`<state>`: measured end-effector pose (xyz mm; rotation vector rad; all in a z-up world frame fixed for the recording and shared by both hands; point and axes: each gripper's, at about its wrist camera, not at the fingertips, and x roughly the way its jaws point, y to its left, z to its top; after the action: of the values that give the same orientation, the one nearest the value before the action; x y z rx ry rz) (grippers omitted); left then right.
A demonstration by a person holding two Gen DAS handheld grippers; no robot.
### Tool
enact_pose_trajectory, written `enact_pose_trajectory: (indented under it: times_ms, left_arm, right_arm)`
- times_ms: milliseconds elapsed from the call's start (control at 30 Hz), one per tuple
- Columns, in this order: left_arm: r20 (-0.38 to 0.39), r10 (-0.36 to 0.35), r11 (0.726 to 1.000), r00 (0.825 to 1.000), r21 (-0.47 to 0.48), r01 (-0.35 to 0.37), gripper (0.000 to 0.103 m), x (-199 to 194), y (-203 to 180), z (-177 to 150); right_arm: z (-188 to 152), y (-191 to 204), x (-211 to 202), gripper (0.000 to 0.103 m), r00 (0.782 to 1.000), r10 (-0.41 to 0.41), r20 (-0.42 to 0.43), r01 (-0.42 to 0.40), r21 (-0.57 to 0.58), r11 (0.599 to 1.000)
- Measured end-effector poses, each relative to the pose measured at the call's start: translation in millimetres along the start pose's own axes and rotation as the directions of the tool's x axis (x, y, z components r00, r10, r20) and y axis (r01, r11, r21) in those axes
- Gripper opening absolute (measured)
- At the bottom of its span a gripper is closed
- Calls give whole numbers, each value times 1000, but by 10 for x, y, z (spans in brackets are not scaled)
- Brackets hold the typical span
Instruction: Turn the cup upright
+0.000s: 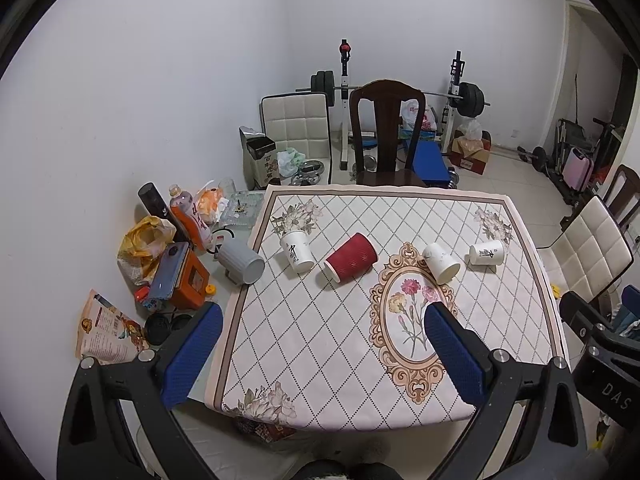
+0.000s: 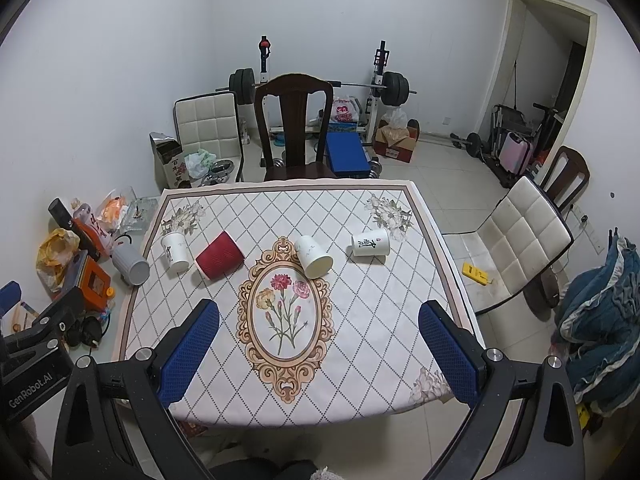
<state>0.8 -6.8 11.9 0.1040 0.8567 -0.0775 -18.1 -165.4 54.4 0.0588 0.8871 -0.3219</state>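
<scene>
Several cups lie on their sides on the patterned tablecloth [image 1: 320, 340]: a grey ribbed cup [image 1: 242, 261] at the left edge, a white printed cup [image 1: 297, 251], a red ribbed cup [image 1: 351, 258], a plain white cup [image 1: 441, 263] and another white printed cup [image 1: 486, 253]. The right wrist view shows them too: the grey cup [image 2: 131, 263], the red cup [image 2: 219, 255], the plain white cup [image 2: 313, 256] and the far-right white cup [image 2: 370, 242]. My left gripper [image 1: 324, 354] is open and empty, near the table's front edge. My right gripper [image 2: 318, 350] is open and empty, above the front of the cloth [image 2: 360, 320].
Clutter sits left of the cloth: bottles [image 1: 190, 216], an orange box [image 1: 192, 280], a phone, bags. A dark wooden chair [image 1: 386, 132] stands at the far side, a white padded chair [image 2: 520, 240] to the right. Weight bench and barbell stand behind.
</scene>
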Motion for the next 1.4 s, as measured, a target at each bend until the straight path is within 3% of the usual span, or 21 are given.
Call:
enact_pose_trajectory:
  times_ms: [1400]
  left_arm:
    - [2,-6,1000,1000,1,6,103,-89,10,-64]
  right_arm:
    - [-9,32,-98,101,1000,2,-4,-2,-8,1000]
